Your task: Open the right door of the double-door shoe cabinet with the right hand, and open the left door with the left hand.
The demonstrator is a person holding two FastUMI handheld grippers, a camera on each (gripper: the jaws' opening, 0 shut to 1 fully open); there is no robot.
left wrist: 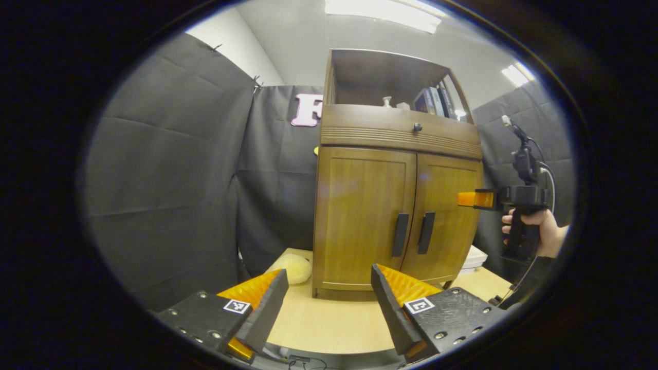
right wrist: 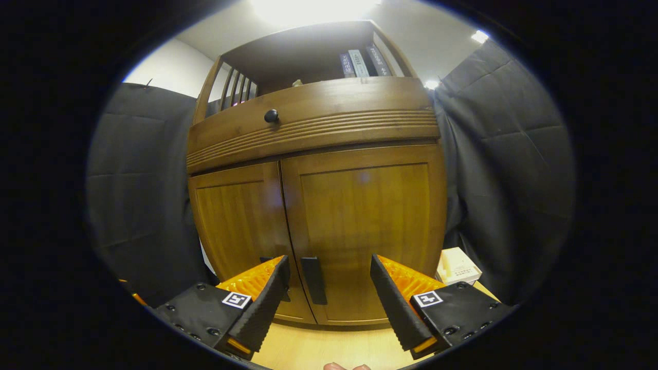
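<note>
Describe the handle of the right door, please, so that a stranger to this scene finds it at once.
Start at the wooden shoe cabinet on the pale table, and look below its drawer at the two closed doors. The right door's handle is a dark vertical bar just right of the centre seam. Its twin, the left door's handle, sits left of the seam.

left door handle (right wrist: 267, 260) half hidden by finger
</note>
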